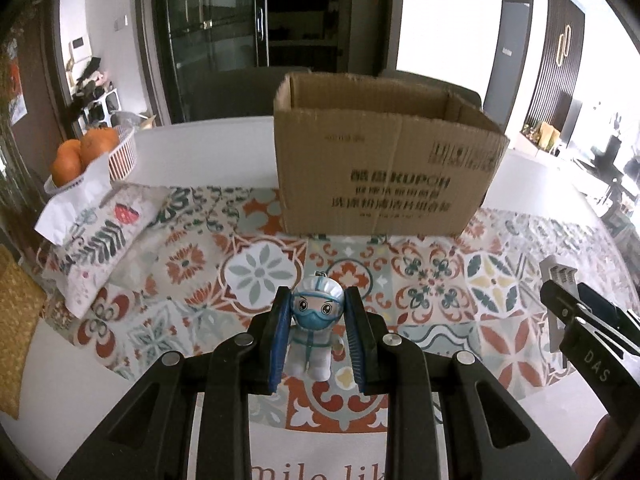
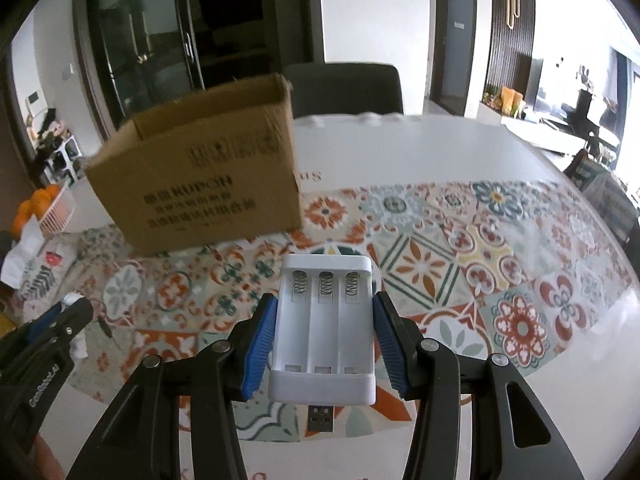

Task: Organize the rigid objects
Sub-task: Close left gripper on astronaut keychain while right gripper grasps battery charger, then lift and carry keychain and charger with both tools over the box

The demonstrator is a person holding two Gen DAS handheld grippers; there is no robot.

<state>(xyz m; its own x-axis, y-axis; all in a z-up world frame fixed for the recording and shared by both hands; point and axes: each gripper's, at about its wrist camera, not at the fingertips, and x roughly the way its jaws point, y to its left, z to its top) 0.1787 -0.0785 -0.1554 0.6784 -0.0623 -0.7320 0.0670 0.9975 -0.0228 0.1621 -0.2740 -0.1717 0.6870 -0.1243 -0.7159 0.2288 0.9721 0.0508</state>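
The left gripper [image 1: 318,334] has its blue-padded fingers [image 1: 279,344] drawn in tight on a small figurine [image 1: 315,326], a toy in a white suit with goggles and a blue mask, gripped at head and shoulders and carried upright above the table [image 1: 208,148]. The right gripper [image 2: 325,340] has its fingers [image 2: 260,350] closed against the two long sides of a white battery charger [image 2: 325,328]; its three empty slots with springs face up, and a USB plug [image 2: 321,420] sticks out of the near end. It too is lifted off the surface.

Below both lies a patterned mat [image 1: 440,276] of tile designs in orange, green and grey. Just behind it stands an open cardboard box [image 1: 380,168], top flaps gone, printed side toward the grippers, with nothing between them and it. To the left of the box a tissue pack [image 1: 102,236] in a floral cover lies on the mat, and behind that a white basket [image 1: 122,156] holds oranges [image 1: 82,152]. A dark chair [image 2: 346,88] stands beyond the table's far edge.
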